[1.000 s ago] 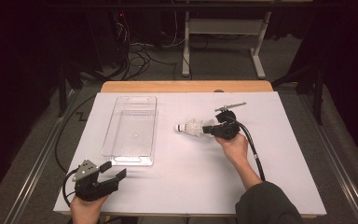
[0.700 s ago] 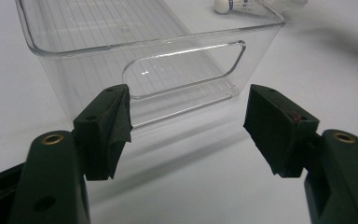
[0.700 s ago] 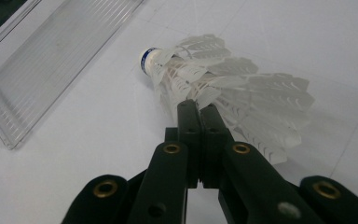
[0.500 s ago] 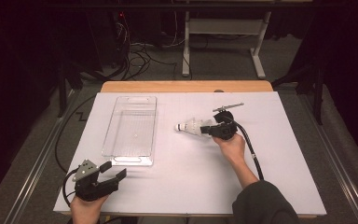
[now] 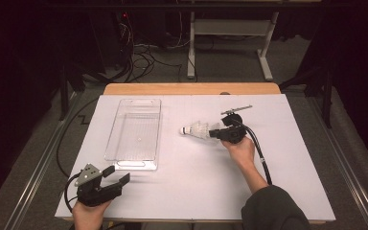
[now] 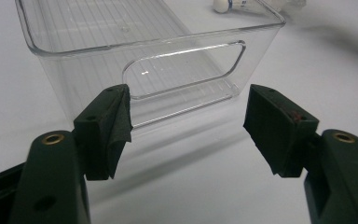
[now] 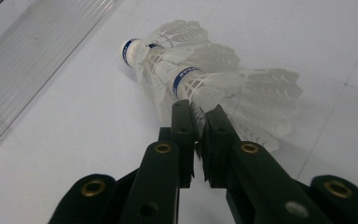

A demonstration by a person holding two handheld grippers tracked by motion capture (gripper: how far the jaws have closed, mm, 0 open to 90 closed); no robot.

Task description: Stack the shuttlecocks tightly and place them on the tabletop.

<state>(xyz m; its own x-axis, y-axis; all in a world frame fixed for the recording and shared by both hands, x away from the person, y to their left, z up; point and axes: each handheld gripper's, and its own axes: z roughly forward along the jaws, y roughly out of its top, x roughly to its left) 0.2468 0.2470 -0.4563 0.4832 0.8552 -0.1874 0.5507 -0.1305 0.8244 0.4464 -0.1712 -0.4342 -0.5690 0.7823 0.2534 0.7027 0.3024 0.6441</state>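
Note:
Two white feather shuttlecocks are nested one inside the other, each with a blue band, and their corks point left toward the tray. My right gripper is shut on the feather skirt of the rear shuttlecock; in the right gripper view the gripper pinches the feathers between its pads. A clear plastic tray lies left of centre with nothing in it. My left gripper rests open near the front left edge. In the left gripper view the gripper faces the handle cutout in the tray's near wall.
A white sheet covers the wooden table. The right gripper's black cable trails back along the person's forearm. Beyond the table's far edge are a desk frame and floor cables. A shuttlecock cork peeks past the tray's far corner.

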